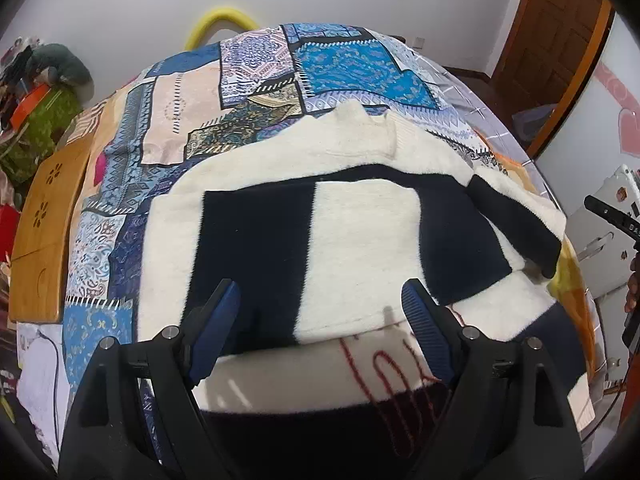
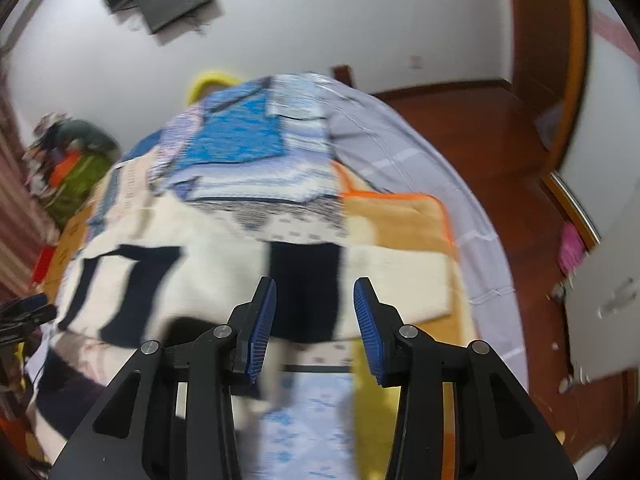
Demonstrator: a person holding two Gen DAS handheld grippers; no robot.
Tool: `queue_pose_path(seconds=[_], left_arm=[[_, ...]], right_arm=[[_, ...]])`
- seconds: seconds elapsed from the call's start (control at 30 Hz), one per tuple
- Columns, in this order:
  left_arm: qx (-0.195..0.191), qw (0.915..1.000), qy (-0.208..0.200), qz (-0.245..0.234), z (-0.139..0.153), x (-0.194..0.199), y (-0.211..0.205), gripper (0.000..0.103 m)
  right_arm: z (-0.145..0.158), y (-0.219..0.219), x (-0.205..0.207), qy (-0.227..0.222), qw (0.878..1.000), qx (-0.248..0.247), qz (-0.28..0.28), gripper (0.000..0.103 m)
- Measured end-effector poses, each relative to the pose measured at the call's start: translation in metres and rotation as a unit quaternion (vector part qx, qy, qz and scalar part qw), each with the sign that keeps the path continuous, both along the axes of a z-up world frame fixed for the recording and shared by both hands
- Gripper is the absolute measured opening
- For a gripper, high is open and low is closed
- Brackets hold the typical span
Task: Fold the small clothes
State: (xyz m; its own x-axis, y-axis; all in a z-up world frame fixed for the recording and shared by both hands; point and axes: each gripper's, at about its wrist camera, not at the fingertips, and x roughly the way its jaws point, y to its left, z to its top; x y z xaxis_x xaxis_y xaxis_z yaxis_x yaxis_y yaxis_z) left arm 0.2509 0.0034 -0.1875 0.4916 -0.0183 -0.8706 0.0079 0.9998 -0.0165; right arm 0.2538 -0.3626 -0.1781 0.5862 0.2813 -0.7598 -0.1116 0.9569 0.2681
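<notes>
A cream and black striped sweater (image 1: 360, 240) lies spread over the bed's patchwork cover (image 1: 344, 68), its collar toward the far end and one sleeve folded across the body. Its near hem with red stitched lettering (image 1: 392, 364) sits just under the left gripper (image 1: 320, 312), whose jaws stand wide apart and hold nothing; the blue pads (image 1: 424, 328) hover above the folded sleeve's near edge. The sweater's right sleeve (image 1: 516, 216) runs out to the bed's right edge, where an orange-trimmed blanket (image 1: 572, 280) shows beneath it.

In the right wrist view, which is blurred, the right gripper (image 2: 315, 312) also has its jaws open, moderately wide, with nothing between them. It hangs over a black band of the sweater (image 2: 304, 288) near the garment's right side, close to the orange-trimmed blanket (image 2: 396, 220).

Bare cover stretches beyond the collar to the far end of the bed. A wooden board (image 1: 44, 224) lies along the bed's left edge. To the right of the bed, wooden floor (image 2: 500, 152) lies open up to a wooden door (image 1: 552, 28)
</notes>
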Motion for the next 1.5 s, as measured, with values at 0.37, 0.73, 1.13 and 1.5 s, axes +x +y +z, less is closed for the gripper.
queue_pose_path(seconds=[0.37, 0.73, 1.13, 1.5], left_arm=[[0.006, 0.9999, 0.014, -0.007, -0.011, 0.014, -0.015, 0.083], [0.011, 0.9996, 0.021, -0.013, -0.017, 0.020, -0.021, 0.083], [0.015, 0.9997, 0.014, -0.012, -0.015, 0.019, -0.021, 0.083], [0.007, 0.9998, -0.018, -0.010, 0.010, 0.000, -0.013, 0.083]], right_arm=[[-0.076, -0.042, 0.025, 0.091, 0.994, 0.016, -0.057, 0.038], [-0.103, -0.053, 0.040, 0.098, 0.990, 0.055, -0.086, 0.038], [-0.080, -0.052, 0.042, 0.058, 0.993, 0.056, -0.085, 0.008], [0.013, -0.014, 0.028, -0.042, 0.996, 0.079, -0.018, 0.007]])
